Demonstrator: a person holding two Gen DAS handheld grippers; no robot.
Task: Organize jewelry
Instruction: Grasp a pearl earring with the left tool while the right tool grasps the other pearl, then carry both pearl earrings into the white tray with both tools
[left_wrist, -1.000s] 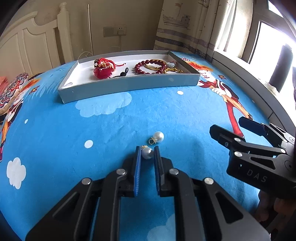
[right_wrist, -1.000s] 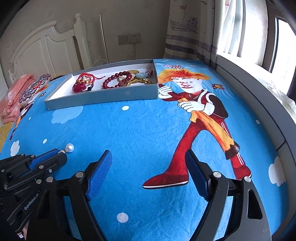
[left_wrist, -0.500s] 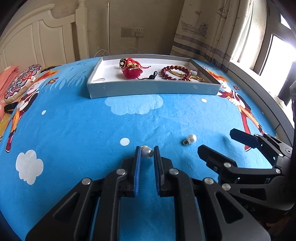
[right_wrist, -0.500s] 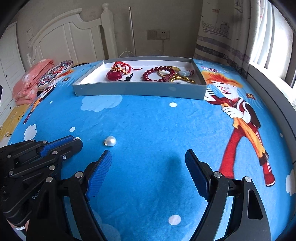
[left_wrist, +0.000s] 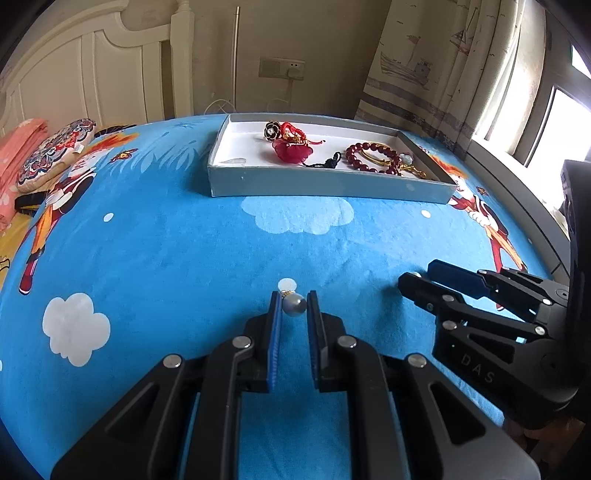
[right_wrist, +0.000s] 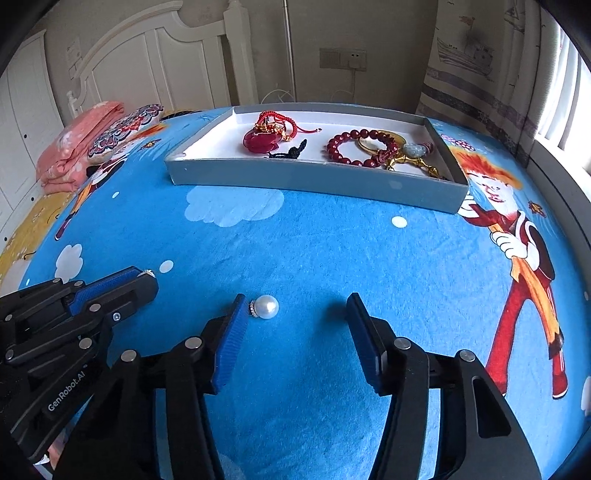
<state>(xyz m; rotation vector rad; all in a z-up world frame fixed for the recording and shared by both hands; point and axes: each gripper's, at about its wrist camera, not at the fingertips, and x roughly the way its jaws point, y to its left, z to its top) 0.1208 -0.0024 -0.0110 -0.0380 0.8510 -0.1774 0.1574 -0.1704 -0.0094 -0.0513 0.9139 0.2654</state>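
A bed covered by a bright blue cartoon sheet (right_wrist: 314, 251) fills both views, with a white headboard (right_wrist: 155, 59) behind it and a curtain (right_wrist: 480, 62) and window to the right. At the far left edge lie a folded pink blanket (right_wrist: 74, 144) and a patterned cushion (right_wrist: 125, 129). The left gripper (left_wrist: 293, 308) is pinched on a pearl earring (left_wrist: 294, 305) just above the sheet. Right of it, the right gripper (right_wrist: 295, 314) stands spread, its jaws having just been closing; a second pearl earring (right_wrist: 266, 306) lies on the sheet between them, beside the left pad, unpressed. Beyond, across open sheet, a grey tray (right_wrist: 295, 181) holds a red pendant (right_wrist: 258, 140) and a bead bracelet (right_wrist: 354, 147).
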